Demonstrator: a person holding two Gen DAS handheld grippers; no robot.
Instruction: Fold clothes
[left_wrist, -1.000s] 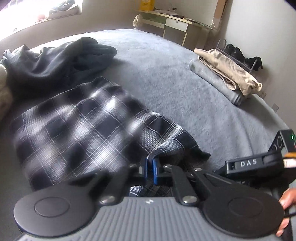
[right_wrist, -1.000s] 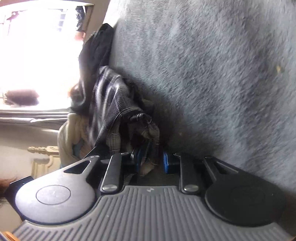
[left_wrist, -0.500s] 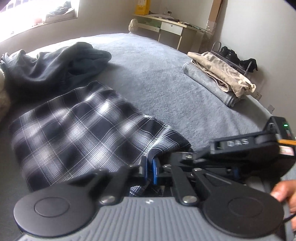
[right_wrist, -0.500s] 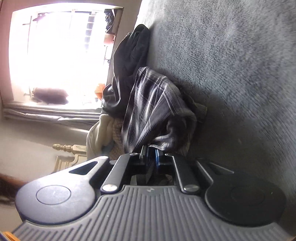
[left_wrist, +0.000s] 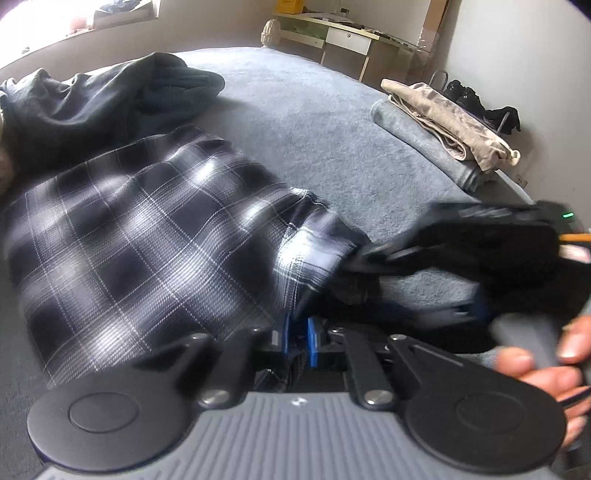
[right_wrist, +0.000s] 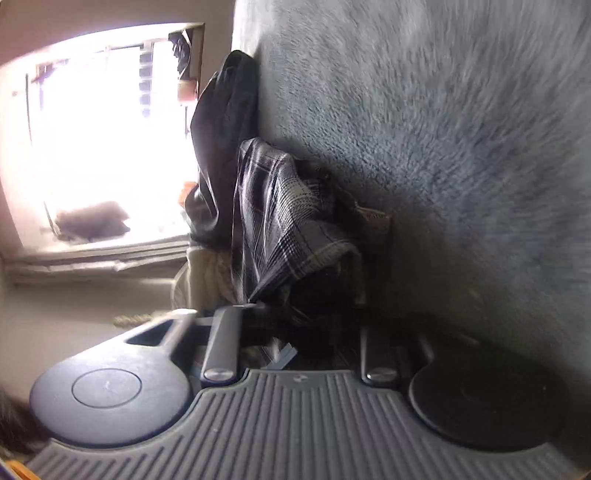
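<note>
The left gripper pinches the plaid shirt's hem; the right gripper's grip is indeterminable; folded garments lie at two o'clock.

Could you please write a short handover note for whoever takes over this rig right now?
Left tongs: shut on the near edge of the plaid garment.
Right tongs: at the same garment's right corner; blur hides whether they grip.
The garment lies spread on the grey bed, with a dark clothes heap behind it.
Done: a folded stack at the far right.
Left: fold the plaid garment, then the dark heap.
</note>
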